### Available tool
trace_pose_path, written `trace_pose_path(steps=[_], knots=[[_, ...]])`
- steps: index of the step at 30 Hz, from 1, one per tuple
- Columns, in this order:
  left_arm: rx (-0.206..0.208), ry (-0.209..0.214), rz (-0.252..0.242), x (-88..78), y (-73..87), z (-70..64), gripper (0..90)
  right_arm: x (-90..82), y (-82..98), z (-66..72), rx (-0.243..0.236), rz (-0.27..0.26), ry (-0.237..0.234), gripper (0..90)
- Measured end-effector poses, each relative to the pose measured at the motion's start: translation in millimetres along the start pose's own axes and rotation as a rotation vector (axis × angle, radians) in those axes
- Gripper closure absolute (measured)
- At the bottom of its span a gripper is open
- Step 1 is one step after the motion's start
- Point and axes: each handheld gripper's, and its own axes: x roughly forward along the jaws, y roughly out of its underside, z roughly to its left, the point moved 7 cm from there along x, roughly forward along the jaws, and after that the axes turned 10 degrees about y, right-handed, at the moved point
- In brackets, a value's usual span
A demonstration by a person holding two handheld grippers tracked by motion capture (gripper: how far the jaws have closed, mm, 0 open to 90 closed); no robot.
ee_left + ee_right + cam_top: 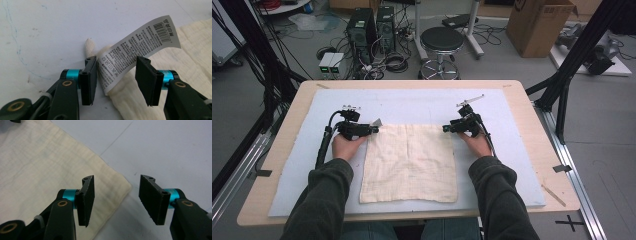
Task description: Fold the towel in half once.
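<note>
Left tongs (114, 81) spread round the cream cloth's (409, 162) far-left corner and care label (136, 50); right tongs (115, 200) spread at far-right corner. Risk: left pinches label only, corner slips.

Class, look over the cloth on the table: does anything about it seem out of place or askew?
Yes. At the cream cloth's far left corner a printed care label sticks up off the table instead of lying tucked flat, and it stands between the left gripper's open fingers. Otherwise the cloth lies flat and square.

High view overlooks table, gripper views close, all sharing cloth (409, 162).
</note>
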Motion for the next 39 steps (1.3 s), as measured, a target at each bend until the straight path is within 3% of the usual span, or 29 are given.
trace_pose_path(steps=[7, 10, 15, 17, 22, 39], knots=[[0.003, 0.000, -0.003, 3.9, 0.5, -3.0, 65.3, 6.8, 0.6, 2.2, -0.007, 0.013, 0.028, 56.0], [0.031, -0.002, 0.004, 6.7, 1.3, -6.6, 72.2, 8.2, -0.2, 4.0, -0.011, 0.011, 0.039, 64.3], [0.034, -0.009, 0.012, 7.7, 2.0, -8.4, 84.2, 8.2, -0.2, 5.0, -0.043, 0.025, 0.089, 79.9], [0.045, -0.022, 0.009, 6.9, 1.6, -8.4, 85.2, 8.8, -0.2, 6.8, -0.039, 0.023, 0.067, 84.6], [0.056, -0.014, -0.008, 2.4, -1.1, -9.7, 85.8, 5.7, 0.8, 5.8, -0.010, 0.032, 0.034, 85.3], [0.153, 0.020, -0.060, -22.4, -11.1, -30.8, 85.8, -31.9, -11.8, 11.2, -0.017, -0.091, -0.068, 85.2]])
